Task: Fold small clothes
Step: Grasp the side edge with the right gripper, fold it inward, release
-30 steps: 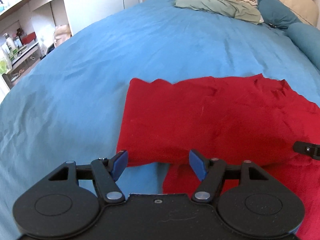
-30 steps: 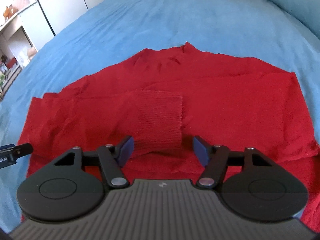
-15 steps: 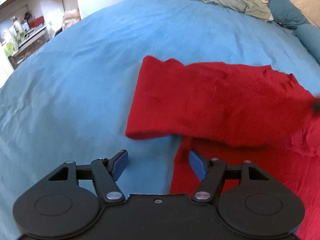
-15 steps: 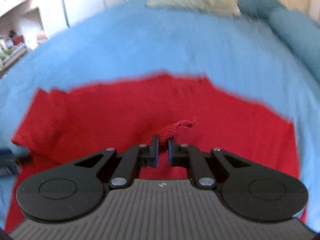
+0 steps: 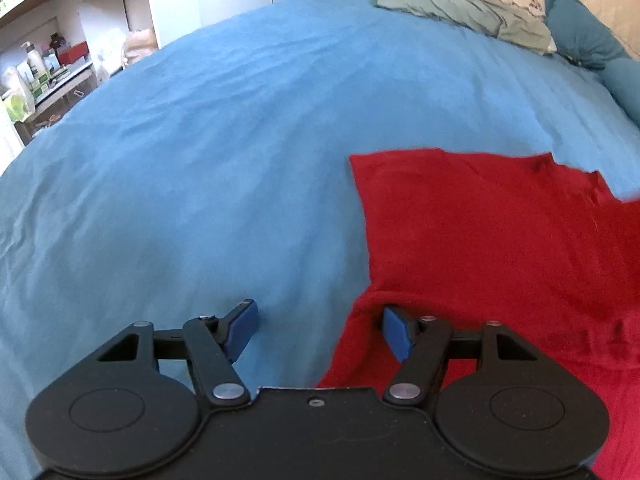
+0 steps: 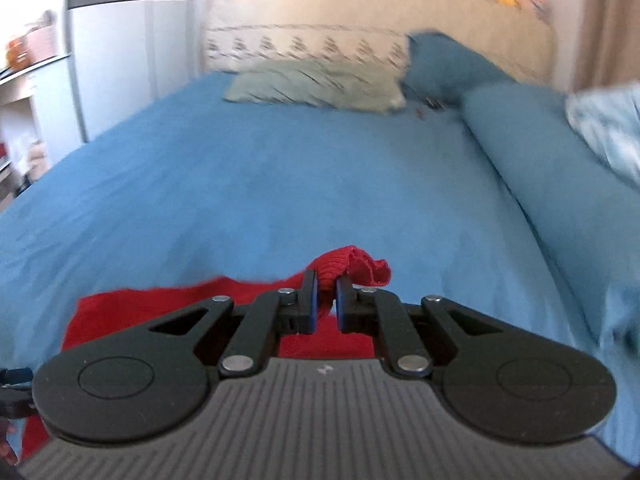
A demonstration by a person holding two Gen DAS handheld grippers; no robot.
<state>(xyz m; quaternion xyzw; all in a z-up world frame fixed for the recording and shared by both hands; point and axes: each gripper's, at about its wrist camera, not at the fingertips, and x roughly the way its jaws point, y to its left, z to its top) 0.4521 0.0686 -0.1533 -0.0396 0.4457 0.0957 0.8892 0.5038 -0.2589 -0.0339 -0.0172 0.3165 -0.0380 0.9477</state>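
Observation:
A red garment lies on the blue bedsheet, filling the right half of the left wrist view. My left gripper is open and empty, low over the sheet at the garment's left edge; its right fingertip touches a raised fold of red cloth. My right gripper is shut on a bunched ribbed piece of the red garment and holds it lifted above the bed. The rest of the garment hangs and lies below it.
A grey-green pillow and blue pillows lie by the headboard. White cabinets and shelves with bottles stand left of the bed. A patterned light-blue cloth lies at the far right.
My right gripper closed on the ribbed cuff and lifted it up and away from the bed. My left gripper stayed open and shifted left, off most of the garment.

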